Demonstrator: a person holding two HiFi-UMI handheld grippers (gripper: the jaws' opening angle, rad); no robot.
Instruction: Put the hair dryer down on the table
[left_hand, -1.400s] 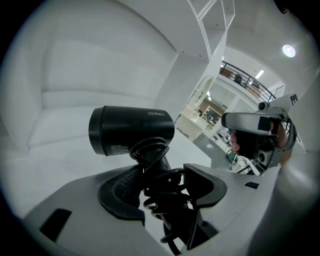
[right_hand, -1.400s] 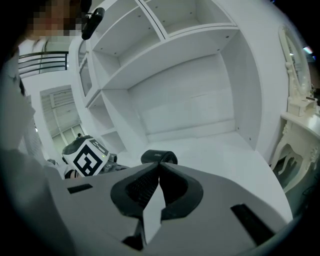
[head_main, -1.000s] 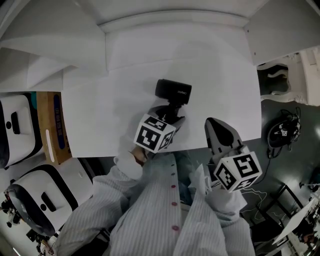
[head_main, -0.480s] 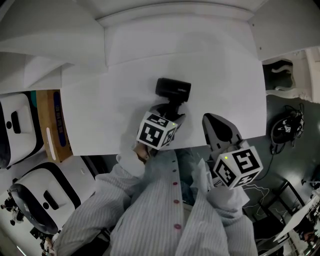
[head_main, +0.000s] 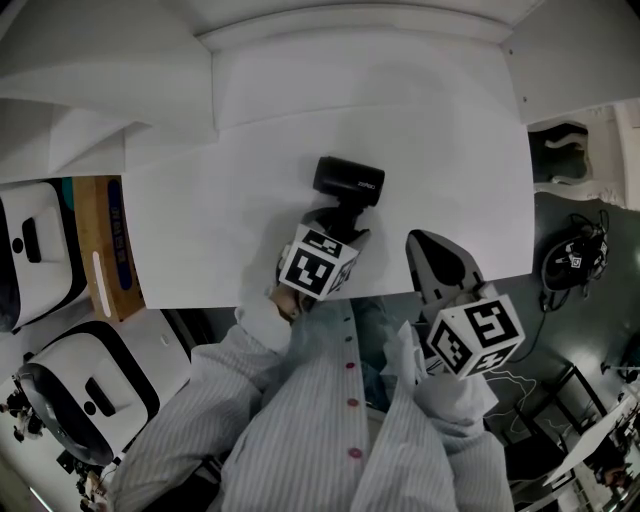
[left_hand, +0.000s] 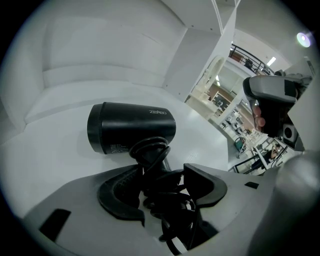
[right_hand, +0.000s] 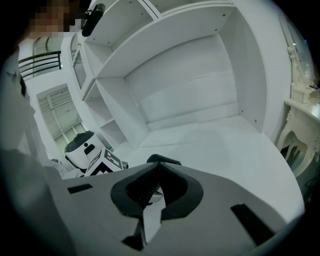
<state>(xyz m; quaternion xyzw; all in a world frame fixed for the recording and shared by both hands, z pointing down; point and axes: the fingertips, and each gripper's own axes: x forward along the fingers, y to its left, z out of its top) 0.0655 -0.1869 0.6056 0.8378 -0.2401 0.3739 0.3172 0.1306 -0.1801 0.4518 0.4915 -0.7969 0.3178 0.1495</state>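
A black hair dryer (head_main: 348, 182) (left_hand: 131, 128) lies over the middle of the white table (head_main: 200, 210), barrel pointing left, handle toward me. My left gripper (head_main: 338, 226) (left_hand: 162, 176) is shut on the handle, which has the black cord wound round it. I cannot tell whether the barrel touches the table. My right gripper (head_main: 432, 258) (right_hand: 157, 168) hovers at the table's front edge, to the right of the dryer, its jaws closed together with nothing between them.
White shelf walls enclose the table at the back and sides. On the floor at left stand two white rounded machines (head_main: 30, 255) (head_main: 90, 400) and a cardboard box (head_main: 105, 250). A black device with cables (head_main: 568, 262) lies on the floor at right.
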